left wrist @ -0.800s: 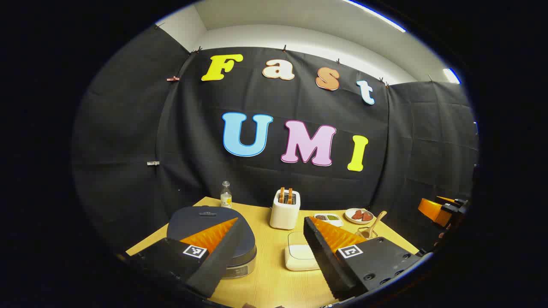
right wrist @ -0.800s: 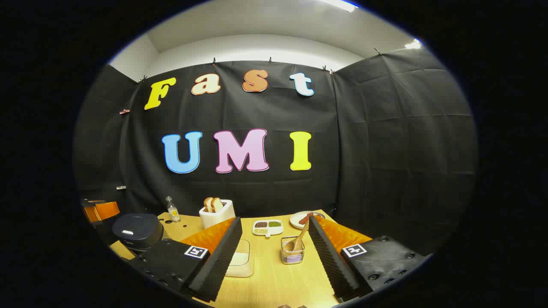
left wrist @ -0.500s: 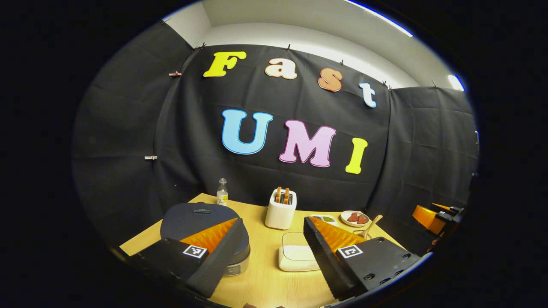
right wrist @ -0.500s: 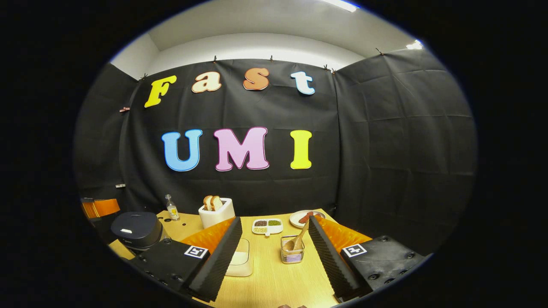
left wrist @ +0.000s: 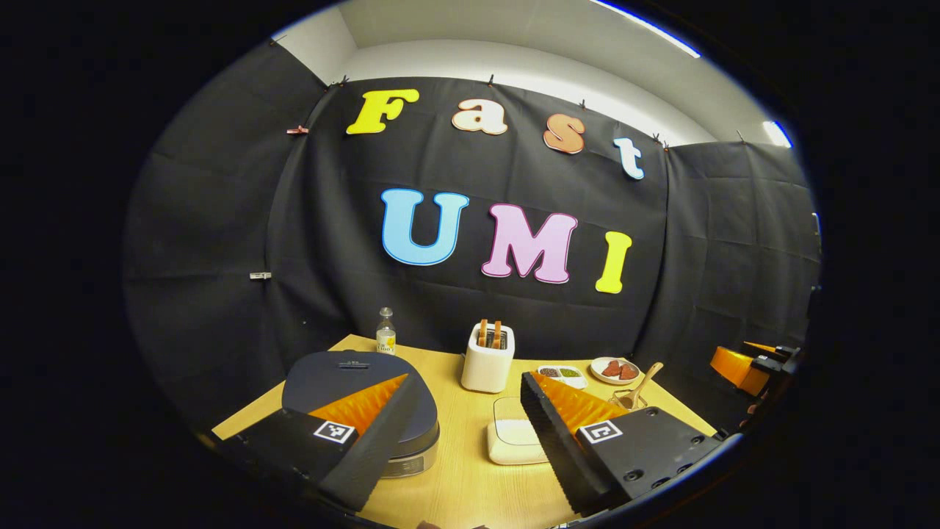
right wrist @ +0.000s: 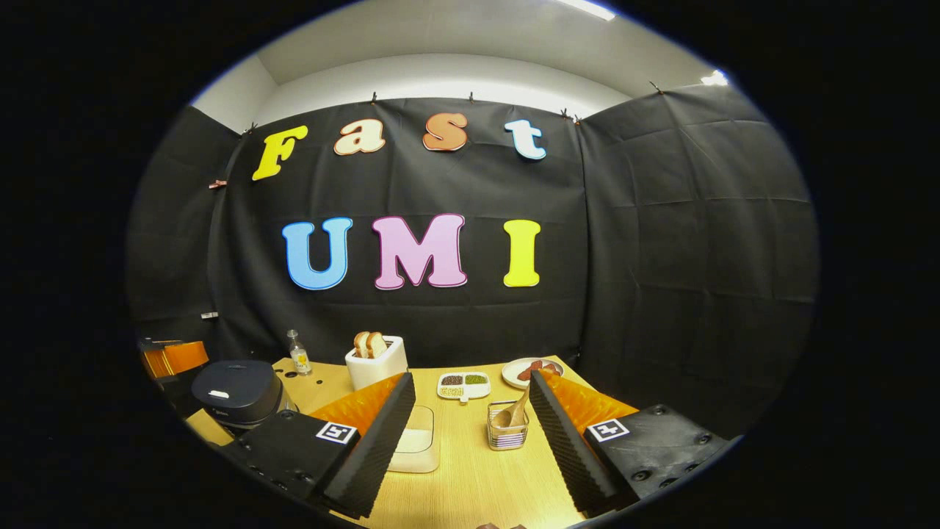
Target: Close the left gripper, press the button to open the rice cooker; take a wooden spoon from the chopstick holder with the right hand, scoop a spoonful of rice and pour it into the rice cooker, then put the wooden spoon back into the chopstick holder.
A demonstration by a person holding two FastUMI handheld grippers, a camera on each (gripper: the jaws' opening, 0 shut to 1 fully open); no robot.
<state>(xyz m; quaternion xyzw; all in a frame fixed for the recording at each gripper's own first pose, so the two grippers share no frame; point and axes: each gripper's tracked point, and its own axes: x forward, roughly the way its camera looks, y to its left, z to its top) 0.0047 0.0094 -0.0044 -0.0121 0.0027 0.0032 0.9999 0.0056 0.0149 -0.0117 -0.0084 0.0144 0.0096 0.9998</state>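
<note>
The left gripper (left wrist: 464, 411) hung released above the wooden desk's (left wrist: 470, 485) left edge, over the closed dark round rice cooker (left wrist: 345, 378). The right gripper (right wrist: 470, 411) hovered wide apart, near the clear chopstick holder (right wrist: 507, 433) containing a wooden spoon (right wrist: 514, 413).

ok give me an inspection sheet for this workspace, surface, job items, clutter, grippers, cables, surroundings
Surface: wooden table, bare between the items.
Job's things: rice cooker lid shut, at the table's left; wooden spoon standing in the chopstick holder; white lidded container mid-table, contents not visible.
Clutter: toaster with two slices up; small bottle; divided dish of grains; plate of reddish food.
Grippers: left gripper open, above the rice cooker's side; right gripper open, facing the chopstick holder. Both hold nothing.
Cables: nothing seen.
Surroundings: black cloth walls, white ceiling with lights.
</note>
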